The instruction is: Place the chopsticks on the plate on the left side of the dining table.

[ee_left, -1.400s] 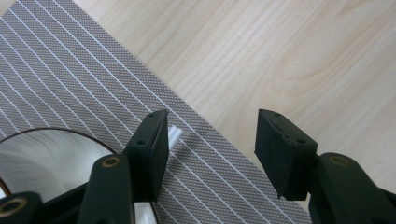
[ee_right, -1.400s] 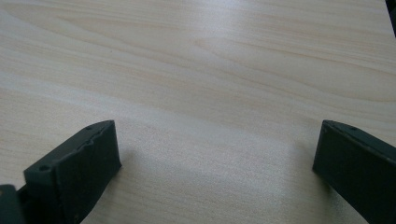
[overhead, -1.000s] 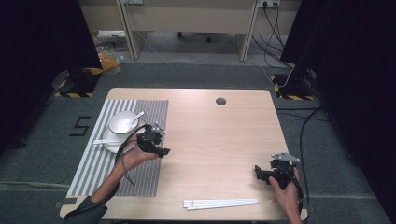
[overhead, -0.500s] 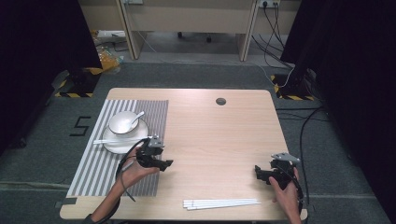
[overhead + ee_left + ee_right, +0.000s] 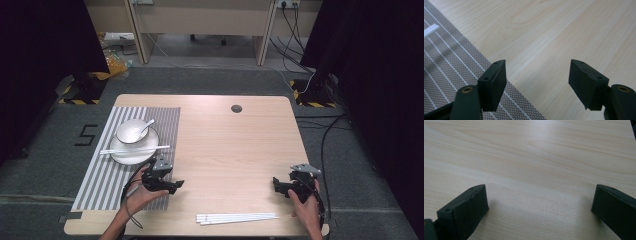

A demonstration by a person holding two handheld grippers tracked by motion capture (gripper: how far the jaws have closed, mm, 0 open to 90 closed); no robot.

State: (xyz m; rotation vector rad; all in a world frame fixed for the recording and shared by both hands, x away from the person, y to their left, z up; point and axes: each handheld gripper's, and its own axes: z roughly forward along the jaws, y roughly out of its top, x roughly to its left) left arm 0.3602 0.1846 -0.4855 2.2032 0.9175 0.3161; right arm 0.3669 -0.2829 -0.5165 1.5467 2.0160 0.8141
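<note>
A white plate [image 5: 131, 157] on the striped placemat [image 5: 100, 185] carries a white bowl [image 5: 131, 132] with a spoon [image 5: 146, 127] in it. A pair of white chopsticks [image 5: 135, 149] lies across the plate. My left gripper [image 5: 176, 185] hovers at the placemat's front right corner, a short way in front of the plate. Its jaws have just been opening and nothing is between them [image 5: 537, 67]; one chopstick end [image 5: 430, 29] shows far off. My right gripper [image 5: 276, 184] rests near the table's front right, open wide over bare wood [image 5: 539, 192].
A second pair of white chopsticks [image 5: 237, 218] lies along the table's front edge between my two hands. A round cable hole [image 5: 236, 108] sits near the far edge. Cables run over the floor to the right of the table.
My left gripper has drawn back from the plate toward the front edge and sunk lower, its jaws spreading wider. The chopsticks stay on the plate. The right gripper has kept still.
</note>
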